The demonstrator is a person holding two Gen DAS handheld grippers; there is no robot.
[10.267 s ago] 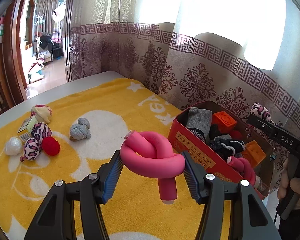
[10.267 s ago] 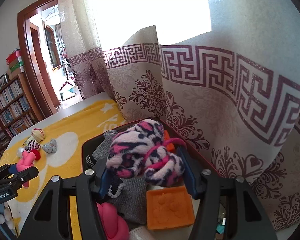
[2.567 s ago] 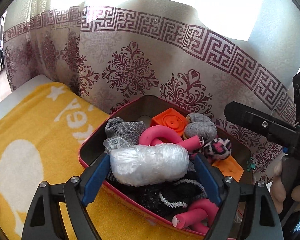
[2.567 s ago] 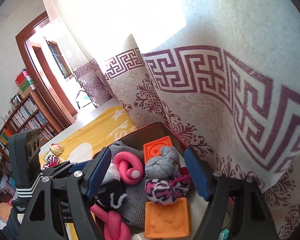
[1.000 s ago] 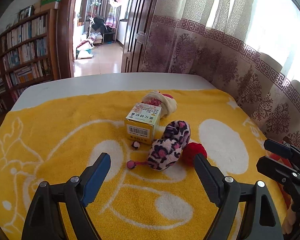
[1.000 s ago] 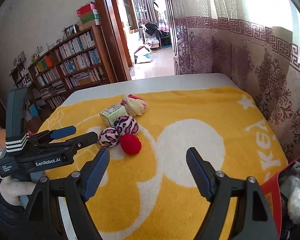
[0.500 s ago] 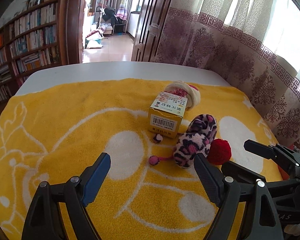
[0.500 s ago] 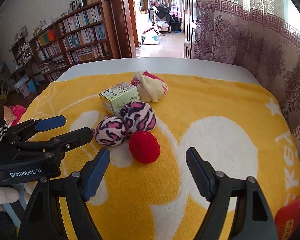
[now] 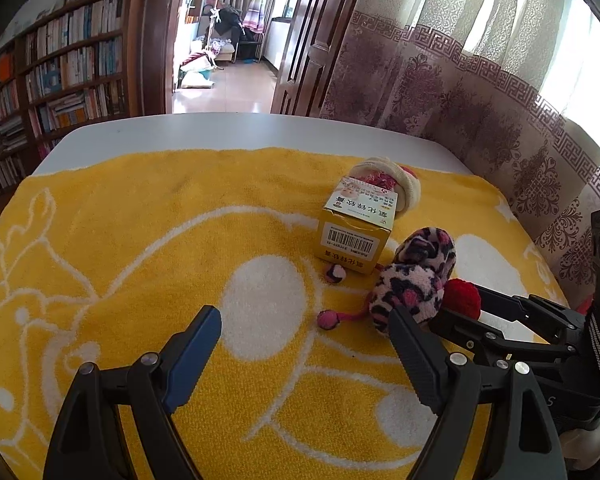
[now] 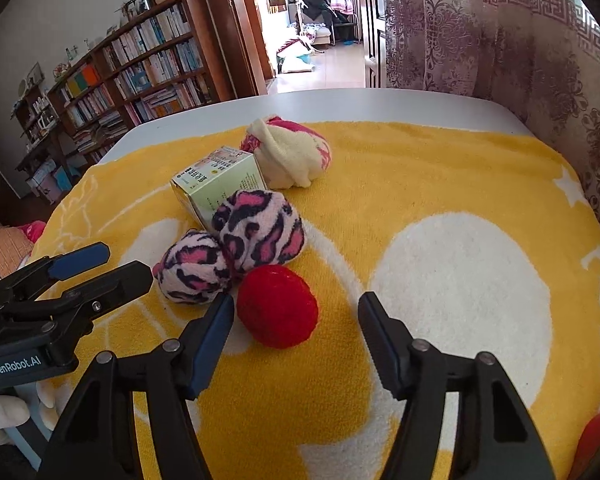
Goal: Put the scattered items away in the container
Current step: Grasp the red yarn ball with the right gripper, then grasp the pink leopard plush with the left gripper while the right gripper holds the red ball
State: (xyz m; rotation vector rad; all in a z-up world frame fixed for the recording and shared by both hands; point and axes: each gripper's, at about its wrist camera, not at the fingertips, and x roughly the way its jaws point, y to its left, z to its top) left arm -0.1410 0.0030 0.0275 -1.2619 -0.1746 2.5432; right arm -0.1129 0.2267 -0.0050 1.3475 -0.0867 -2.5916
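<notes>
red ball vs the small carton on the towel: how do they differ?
Shape: the red ball is round and fuzzy; the small carton is boxy with flat printed faces and a barcode.
Colour: the ball is plain red; the carton is yellow and pale green.
Place: the ball lies just ahead of the right claw, whose jaws are closing without touching it; the carton sits farther back, behind the leopard-print plush.
Both rest on the yellow towel.

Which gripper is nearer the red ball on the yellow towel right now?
Right. The right gripper has the red ball between its closing fingers, untouched; the left gripper sits open beside the leopard-print plush, farther off.
</notes>
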